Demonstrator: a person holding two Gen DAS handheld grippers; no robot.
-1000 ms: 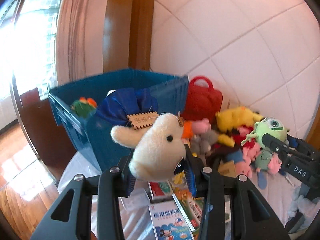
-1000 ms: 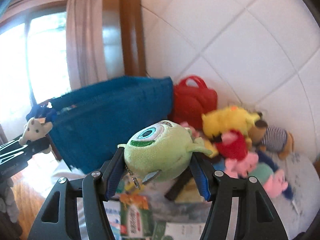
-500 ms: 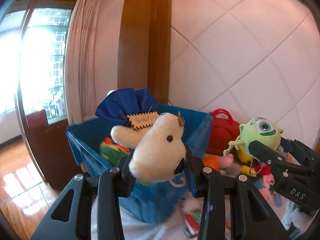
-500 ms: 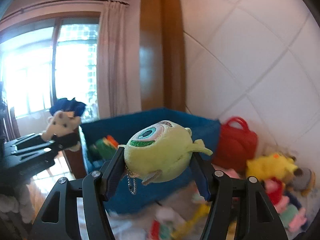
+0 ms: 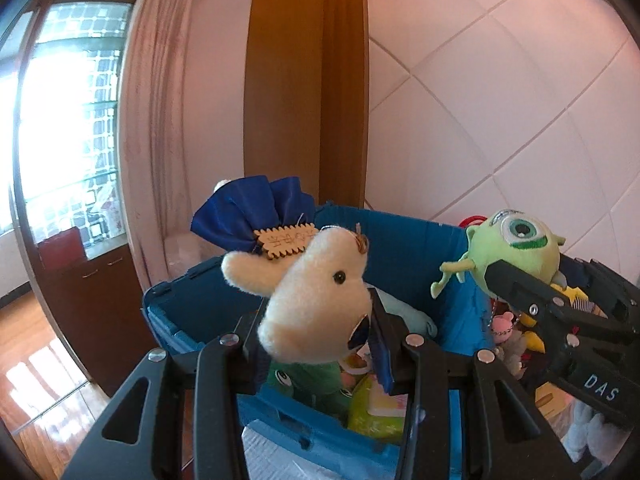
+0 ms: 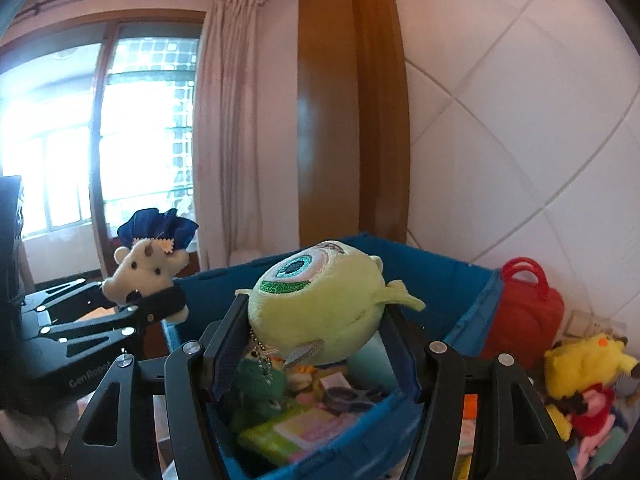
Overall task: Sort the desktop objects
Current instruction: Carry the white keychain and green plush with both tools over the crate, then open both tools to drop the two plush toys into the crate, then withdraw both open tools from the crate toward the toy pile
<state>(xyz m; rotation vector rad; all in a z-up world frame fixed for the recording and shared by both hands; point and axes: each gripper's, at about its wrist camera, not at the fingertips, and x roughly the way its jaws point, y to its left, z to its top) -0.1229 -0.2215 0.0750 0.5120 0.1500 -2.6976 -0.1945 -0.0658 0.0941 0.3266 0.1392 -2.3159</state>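
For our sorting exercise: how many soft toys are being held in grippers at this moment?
2. The cream bear sits in the left gripper; the green one-eyed monster sits in the right gripper. Both hang above the blue bin.

Left gripper [image 5: 320, 344]: jaws closed on a cream plush toy [image 5: 316, 300], squeezing its lower part; the toy's head sticks up above the fingertips. Right gripper [image 6: 316, 344]: jaws clamped on either side of a green one-eyed plush [image 6: 320, 304]. Both grippers are raised side by side, left gripper to the left, near each other but apart.
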